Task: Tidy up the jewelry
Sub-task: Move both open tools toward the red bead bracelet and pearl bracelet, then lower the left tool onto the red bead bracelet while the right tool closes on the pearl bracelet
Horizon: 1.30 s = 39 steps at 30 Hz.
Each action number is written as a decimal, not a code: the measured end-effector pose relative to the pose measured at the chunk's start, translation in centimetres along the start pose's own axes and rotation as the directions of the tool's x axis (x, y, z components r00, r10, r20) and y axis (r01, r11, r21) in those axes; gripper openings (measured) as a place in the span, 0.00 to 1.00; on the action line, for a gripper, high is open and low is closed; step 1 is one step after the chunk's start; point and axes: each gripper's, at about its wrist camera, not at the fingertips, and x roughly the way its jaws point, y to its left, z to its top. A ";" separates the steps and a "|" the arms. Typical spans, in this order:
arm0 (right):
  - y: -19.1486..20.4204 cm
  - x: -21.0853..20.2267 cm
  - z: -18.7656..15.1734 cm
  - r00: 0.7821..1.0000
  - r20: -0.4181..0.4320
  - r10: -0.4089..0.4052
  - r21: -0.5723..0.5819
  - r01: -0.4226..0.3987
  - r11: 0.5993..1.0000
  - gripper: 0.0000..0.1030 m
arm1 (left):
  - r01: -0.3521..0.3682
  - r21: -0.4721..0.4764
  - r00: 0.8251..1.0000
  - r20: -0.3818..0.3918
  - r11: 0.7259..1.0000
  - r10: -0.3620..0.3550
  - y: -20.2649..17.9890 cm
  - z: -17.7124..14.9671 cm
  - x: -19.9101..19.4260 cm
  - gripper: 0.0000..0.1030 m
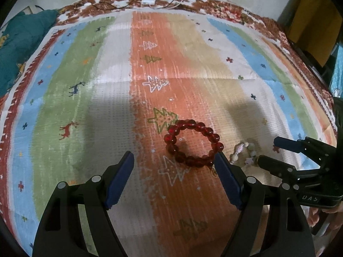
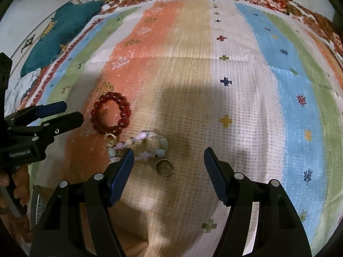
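Observation:
A red bead bracelet (image 1: 193,142) with a small gold charm (image 2: 110,139) lies on the striped mat (image 1: 111,81). Right of it lies a pale pastel bead bracelet (image 2: 148,145), and a brass ring (image 2: 164,167) sits just below that one. My left gripper (image 1: 173,160) hovers open above the mat, its right finger (image 1: 225,175) over the red bracelet's lower right edge, nothing between the pads. My right gripper (image 2: 168,157) is open too, with the brass ring and part of the pastel bracelet showing between its fingers, untouched. Each gripper shows in the other's view, the right gripper (image 1: 276,150) and the left gripper (image 2: 64,113).
A teal cushion (image 1: 19,47) rests at the mat's far left corner. A white charger (image 1: 148,0) with cables lies on the floral cloth (image 1: 225,10) beyond the mat. A dark yellow box (image 1: 313,25) stands at the far right. A person's hand (image 2: 8,184) holds the left gripper.

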 end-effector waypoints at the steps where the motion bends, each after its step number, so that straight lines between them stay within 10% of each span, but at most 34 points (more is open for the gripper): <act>1: 0.0 0.2 0.0 1.000 -0.005 -0.004 -0.001 0.004 1.000 0.65 | 0.002 0.000 1.000 -0.004 1.000 -0.002 0.0 0.1 0.2 0.74; 28: -0.2 2.5 0.8 0.998 -0.009 -0.060 -0.011 0.060 0.998 0.65 | -0.059 0.029 0.995 -0.074 0.998 0.061 0.7 1.3 4.2 0.70; 39: -0.6 2.3 0.7 0.994 0.007 -0.108 -0.024 0.108 0.994 0.22 | -0.114 0.068 0.991 -0.065 0.991 0.118 0.9 1.0 4.2 0.35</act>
